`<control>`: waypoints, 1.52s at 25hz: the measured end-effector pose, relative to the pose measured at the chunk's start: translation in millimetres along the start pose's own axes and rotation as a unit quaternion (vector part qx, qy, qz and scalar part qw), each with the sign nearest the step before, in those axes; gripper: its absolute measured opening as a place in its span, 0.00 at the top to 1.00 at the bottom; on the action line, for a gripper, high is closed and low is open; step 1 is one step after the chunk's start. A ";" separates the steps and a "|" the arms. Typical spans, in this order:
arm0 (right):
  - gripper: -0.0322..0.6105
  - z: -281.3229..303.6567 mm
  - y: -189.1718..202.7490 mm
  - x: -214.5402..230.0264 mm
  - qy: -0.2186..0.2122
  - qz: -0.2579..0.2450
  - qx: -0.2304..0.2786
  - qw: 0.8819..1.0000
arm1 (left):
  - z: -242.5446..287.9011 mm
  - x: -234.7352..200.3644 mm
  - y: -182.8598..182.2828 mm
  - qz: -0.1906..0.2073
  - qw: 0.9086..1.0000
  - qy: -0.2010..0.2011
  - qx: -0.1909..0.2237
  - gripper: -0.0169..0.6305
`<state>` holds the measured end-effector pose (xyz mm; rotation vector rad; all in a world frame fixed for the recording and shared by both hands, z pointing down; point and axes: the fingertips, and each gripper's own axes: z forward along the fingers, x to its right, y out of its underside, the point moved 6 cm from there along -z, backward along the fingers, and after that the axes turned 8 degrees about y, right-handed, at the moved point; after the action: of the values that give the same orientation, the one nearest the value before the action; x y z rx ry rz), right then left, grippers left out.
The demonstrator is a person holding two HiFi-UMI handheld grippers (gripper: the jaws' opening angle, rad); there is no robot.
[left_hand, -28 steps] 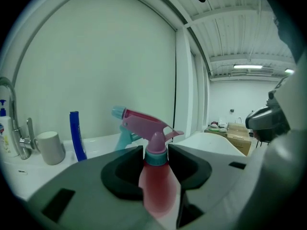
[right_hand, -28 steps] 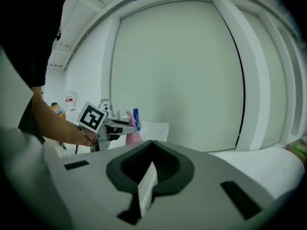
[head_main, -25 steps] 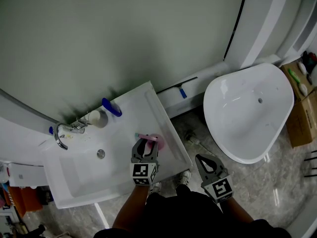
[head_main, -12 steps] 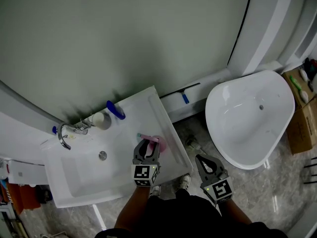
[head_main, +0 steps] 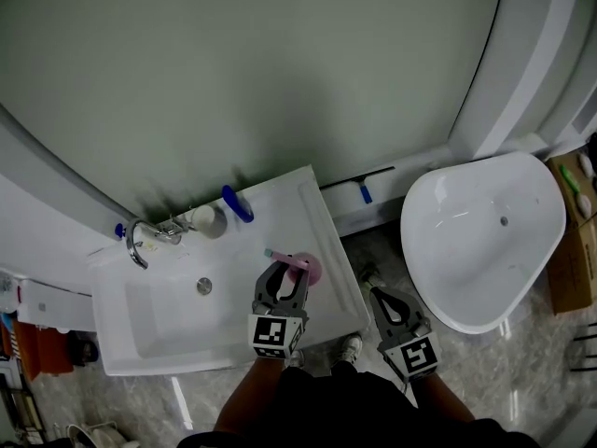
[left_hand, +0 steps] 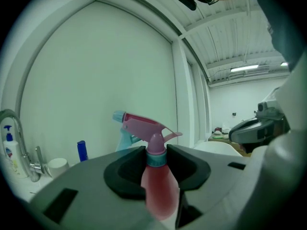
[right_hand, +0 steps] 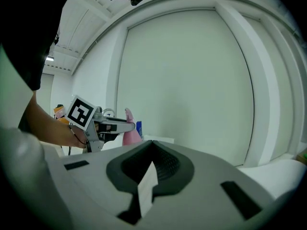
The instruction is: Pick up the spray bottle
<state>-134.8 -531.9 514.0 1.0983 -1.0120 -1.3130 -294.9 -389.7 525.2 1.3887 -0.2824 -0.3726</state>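
My left gripper [head_main: 284,274] pinches the spray bottle [left_hand: 156,188] at its neck, for a steady hold, over the sink's [head_main: 149,329] right ledge. My right gripper [head_main: 383,300], pressed together and empty, hangs right of the sink.

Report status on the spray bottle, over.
Left tongs shut on spray bottle, at the neck, bottle upright. Right tongs shut, off to the side. Nothing in the way.

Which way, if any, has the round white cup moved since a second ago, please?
No: the round white cup still sits between the chrome tap and the blue container.
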 end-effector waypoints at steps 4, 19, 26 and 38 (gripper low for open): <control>0.95 8.6 -8.4 -6.5 -0.012 -0.002 0.014 1.000 | -13.5 1.0 -13.4 0.008 1.000 -0.007 0.006 0.76; 0.95 47.6 -60.3 -30.0 -0.033 -0.015 0.070 0.997 | -69.0 -6.5 -35.2 0.011 1.000 -0.017 0.016 0.76; 0.95 63.1 -76.8 -64.5 -0.074 -0.031 0.082 0.993 | -94.9 -16.5 -40.9 0.021 0.999 -0.039 0.010 0.76; 0.95 85.9 -87.6 -115.6 -0.115 -0.048 0.087 0.988 | -134.9 -34.8 -45.0 0.006 0.997 -0.071 0.017 0.77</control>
<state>-239.7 -415.5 451.7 1.1562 -1.2772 -1.4764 -275.6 -260.2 459.7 1.3944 -0.4159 -0.4593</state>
